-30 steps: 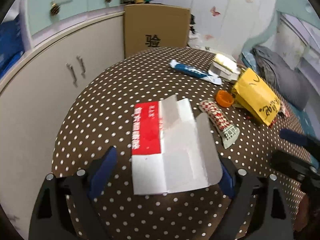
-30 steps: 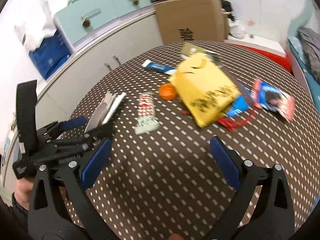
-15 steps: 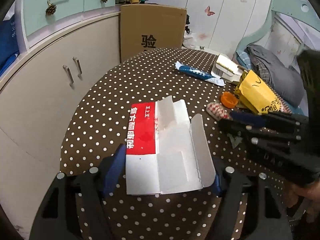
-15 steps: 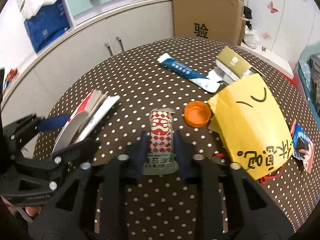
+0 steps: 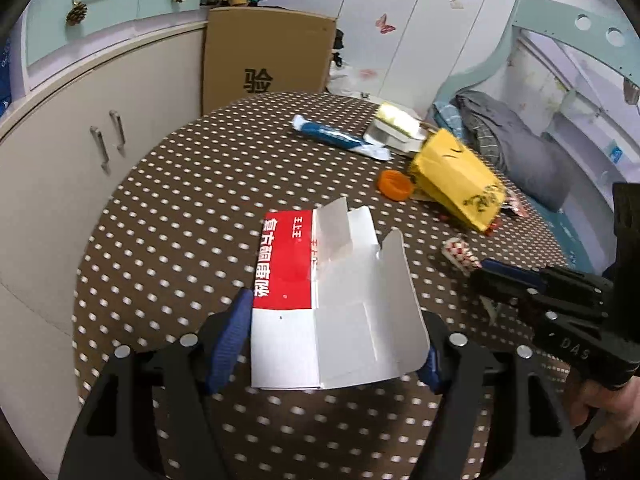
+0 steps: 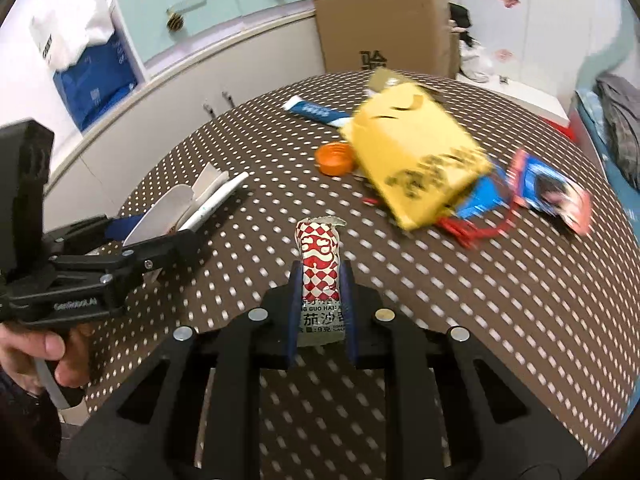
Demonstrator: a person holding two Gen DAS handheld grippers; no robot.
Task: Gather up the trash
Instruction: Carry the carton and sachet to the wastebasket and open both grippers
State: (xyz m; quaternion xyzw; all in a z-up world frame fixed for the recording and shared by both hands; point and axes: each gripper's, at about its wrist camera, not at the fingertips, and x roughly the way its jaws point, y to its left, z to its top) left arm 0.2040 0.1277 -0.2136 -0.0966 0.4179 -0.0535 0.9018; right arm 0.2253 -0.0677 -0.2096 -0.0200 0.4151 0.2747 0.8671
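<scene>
A red-and-white checked sachet [image 6: 320, 264] is clamped between the blue pads of the right gripper [image 6: 320, 280], whose jaws have just been closing on it; its torn top points away from the camera above the polka-dot table [image 6: 480, 320]. A flattened red-and-white carton [image 5: 332, 304] is held across its width by the left gripper [image 5: 332, 344], both pads being pressed against its side edges. In the left view the sachet's end [image 5: 460, 252] is seen at the right gripper's tip. Further back on the table an orange cap [image 6: 335, 158], a yellow bag [image 6: 416, 160] and a blue wrapper [image 6: 316, 111] are left lying, the cap just beside the bag.
</scene>
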